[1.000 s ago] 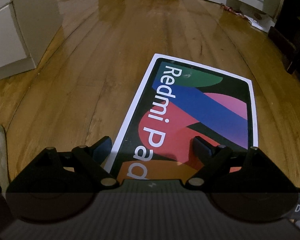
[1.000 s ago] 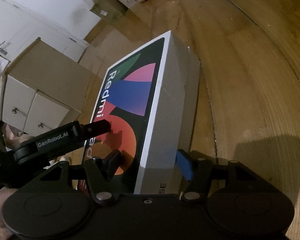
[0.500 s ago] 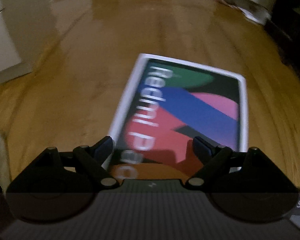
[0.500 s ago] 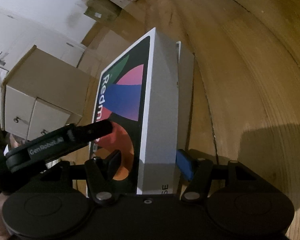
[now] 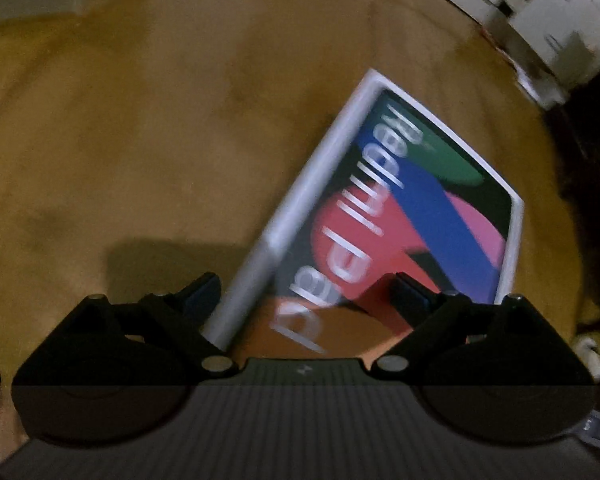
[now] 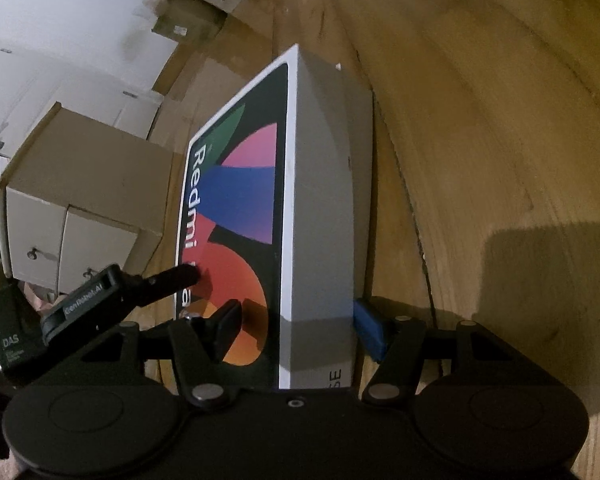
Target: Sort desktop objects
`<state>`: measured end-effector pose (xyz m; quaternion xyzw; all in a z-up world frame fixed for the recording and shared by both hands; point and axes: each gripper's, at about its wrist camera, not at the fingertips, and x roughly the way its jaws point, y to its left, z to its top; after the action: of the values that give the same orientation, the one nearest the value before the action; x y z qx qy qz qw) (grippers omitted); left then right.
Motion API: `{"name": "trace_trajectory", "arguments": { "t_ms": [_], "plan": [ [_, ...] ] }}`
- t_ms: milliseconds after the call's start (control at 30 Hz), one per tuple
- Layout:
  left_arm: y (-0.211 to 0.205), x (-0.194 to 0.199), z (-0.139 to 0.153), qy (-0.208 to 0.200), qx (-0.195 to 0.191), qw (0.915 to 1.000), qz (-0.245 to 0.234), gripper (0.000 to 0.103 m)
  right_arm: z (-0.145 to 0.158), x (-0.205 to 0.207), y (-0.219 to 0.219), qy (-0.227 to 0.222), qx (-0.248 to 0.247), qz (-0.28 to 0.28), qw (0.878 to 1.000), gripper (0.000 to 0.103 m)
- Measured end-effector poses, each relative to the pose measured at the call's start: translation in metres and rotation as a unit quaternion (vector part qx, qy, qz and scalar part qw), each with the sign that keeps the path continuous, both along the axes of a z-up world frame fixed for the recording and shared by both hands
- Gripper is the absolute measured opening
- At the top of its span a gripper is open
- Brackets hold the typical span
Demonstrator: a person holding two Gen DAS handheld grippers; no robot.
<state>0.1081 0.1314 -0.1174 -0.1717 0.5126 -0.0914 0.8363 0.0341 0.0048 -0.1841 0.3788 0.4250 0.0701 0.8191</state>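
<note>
A white Redmi Pad box with a colourful printed lid is tilted up on its long edge above the wooden floor. My right gripper is shut on the Redmi Pad box across its thickness at the near end. In the left wrist view the box is blurred and slanted. My left gripper is open with its near corner between the fingers; one left fingertip rests against the printed lid.
A wooden floor spreads all round. A cardboard box and white cabinets stand to the left in the right wrist view. White furniture stands at the far right in the left wrist view.
The box has tipped from flat on the floor to steeply up on its edge in the right gripper. The left gripper has swung round, its view blurred, its fingertip staying on the lid.
</note>
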Motion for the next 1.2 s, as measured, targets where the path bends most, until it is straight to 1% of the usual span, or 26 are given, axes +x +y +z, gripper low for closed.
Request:
{"name": "trace_trajectory", "arguments": {
  "t_ms": [67, 100, 200, 333, 433, 600, 733, 800, 967, 1100, 1200],
  "plan": [
    [-0.007, -0.002, 0.000, -0.007, 0.012, 0.9999, 0.005, 0.098, -0.001, -0.002, -0.002, 0.000, 0.005, 0.002, 1.000, 0.070],
    [-0.008, -0.002, 0.000, -0.001, 0.010, 0.9999, 0.005, 0.098, -0.002, -0.002, -0.005, 0.001, 0.014, 0.004, 1.000, 0.072],
    [-0.010, -0.004, 0.000, 0.024, -0.001, 0.9997, -0.009, 0.096, -0.001, -0.004, -0.018, 0.000, 0.028, 0.001, 1.000, 0.072],
    [-0.015, -0.016, 0.000, 0.044, -0.017, 0.9988, 0.008, 0.095, 0.004, -0.010, -0.037, -0.013, 0.044, -0.011, 0.999, 0.072],
    [-0.025, -0.021, -0.001, 0.053, 0.000, 0.9986, 0.005, 0.095, 0.005, -0.008, -0.040, -0.013, 0.034, -0.010, 0.999, 0.072],
    [-0.033, -0.021, -0.002, 0.041, 0.013, 0.9990, 0.008, 0.096, -0.003, -0.006, -0.037, 0.002, 0.033, 0.001, 0.999, 0.072],
    [-0.032, -0.021, 0.006, 0.033, 0.011, 0.9994, 0.002, 0.095, 0.007, -0.002, -0.025, 0.000, -0.003, 0.018, 1.000, 0.075],
    [-0.032, -0.021, 0.011, 0.030, 0.010, 0.9995, -0.001, 0.095, 0.014, -0.002, -0.024, -0.008, -0.008, 0.018, 1.000, 0.075],
    [-0.033, -0.025, 0.021, 0.017, 0.013, 0.9998, -0.001, 0.095, 0.025, -0.005, -0.034, -0.032, 0.024, 0.005, 0.999, 0.073],
    [-0.032, -0.025, 0.021, 0.006, 0.009, 0.9999, 0.007, 0.095, 0.030, -0.005, -0.031, -0.042, 0.013, 0.002, 0.999, 0.073],
    [-0.037, -0.027, 0.028, -0.010, 0.012, 0.9999, 0.004, 0.095, 0.036, -0.003, -0.028, -0.058, 0.005, -0.007, 0.998, 0.072]
  ]
}}
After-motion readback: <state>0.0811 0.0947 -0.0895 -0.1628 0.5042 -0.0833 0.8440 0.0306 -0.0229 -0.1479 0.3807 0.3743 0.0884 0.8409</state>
